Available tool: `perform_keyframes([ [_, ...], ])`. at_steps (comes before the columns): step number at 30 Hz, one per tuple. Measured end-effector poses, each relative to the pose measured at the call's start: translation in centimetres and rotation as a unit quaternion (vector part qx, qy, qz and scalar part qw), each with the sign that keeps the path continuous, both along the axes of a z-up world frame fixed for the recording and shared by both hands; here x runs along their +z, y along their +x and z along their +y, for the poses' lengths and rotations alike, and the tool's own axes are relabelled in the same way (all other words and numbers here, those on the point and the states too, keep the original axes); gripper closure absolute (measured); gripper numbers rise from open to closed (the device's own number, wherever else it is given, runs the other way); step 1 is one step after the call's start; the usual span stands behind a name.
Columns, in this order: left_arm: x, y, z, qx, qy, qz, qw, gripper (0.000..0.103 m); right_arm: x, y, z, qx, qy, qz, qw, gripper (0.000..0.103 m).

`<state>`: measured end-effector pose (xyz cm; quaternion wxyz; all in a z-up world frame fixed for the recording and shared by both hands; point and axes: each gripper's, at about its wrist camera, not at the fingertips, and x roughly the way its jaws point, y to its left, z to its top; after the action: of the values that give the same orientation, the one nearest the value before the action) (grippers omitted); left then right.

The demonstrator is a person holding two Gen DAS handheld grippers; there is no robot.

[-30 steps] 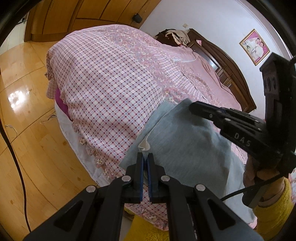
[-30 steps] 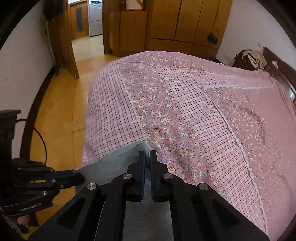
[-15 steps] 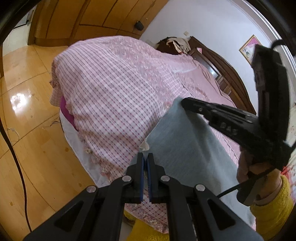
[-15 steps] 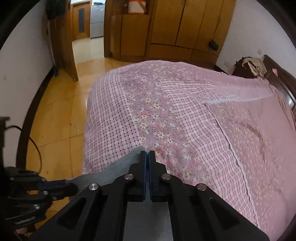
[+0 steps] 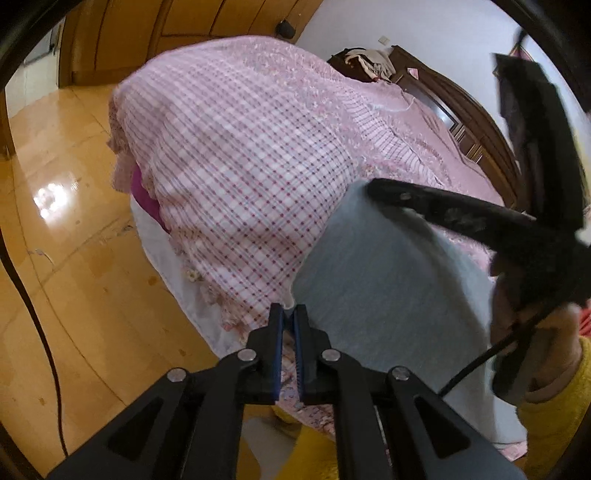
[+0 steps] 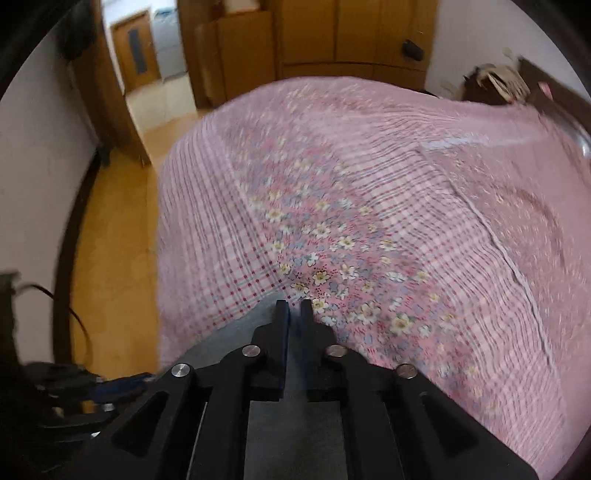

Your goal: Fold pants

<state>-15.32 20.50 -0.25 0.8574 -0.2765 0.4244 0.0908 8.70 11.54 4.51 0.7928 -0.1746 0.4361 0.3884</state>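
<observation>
Fingers of the left gripper [image 5: 289, 314] pinch the soft grey pants [image 5: 388, 280] on the pink checked bed cover [image 5: 240, 177], while the right gripper [image 6: 294, 308] has just been opening, seemingly letting go, so lay the corners down evenly.

Pants [image 5: 388, 280]: grey cloth, matt, fine-knit look. Bedspread [image 5: 240, 177]: pink checked cotton-like cloth, matt, lace-trimmed edge. Floor [image 5: 55, 221]: wood, glossy, reflective. Left tongs [image 5: 289, 314]: matt black plastic, blue pads, metal rivets. Wardrobe [image 6: 332, 33]: smooth wood.

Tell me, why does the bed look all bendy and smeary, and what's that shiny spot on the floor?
Left wrist view: the fisheye lens bulges the bed; light glares off the wooden floor; the right gripper smears with motion. Right wrist view: the bedspread is streaky from motion blur.
</observation>
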Motion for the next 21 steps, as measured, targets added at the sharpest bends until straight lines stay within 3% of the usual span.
perform_keyframes([
  [2, 0.5, -0.1, 0.1, 0.003, 0.017, 0.001, 0.9998, 0.098, 1.3, -0.2, -1.8, -0.019, 0.026, 0.005, 0.999, 0.081],
  [9, 2.9, -0.1, -0.8, -0.018, 0.062, -0.012, 0.9979, 0.098, 3.7, -2.3, -8.5, -0.067, 0.038, -0.006, 0.997, 0.08],
  [17, 4.3, 1.4, -3.8, -0.067, 0.07, -0.009, 0.9953, 0.093, 5.1, -3.8, -17.6, -0.158, 0.048, -0.006, 0.986, 0.079],
  [21, 4.8, 2.3, -5.5, -0.093, 0.068, -0.011, 0.9933, 0.082, 5.4, -4.9, -22.3, -0.208, 0.057, -0.009, 0.976, 0.076],
])
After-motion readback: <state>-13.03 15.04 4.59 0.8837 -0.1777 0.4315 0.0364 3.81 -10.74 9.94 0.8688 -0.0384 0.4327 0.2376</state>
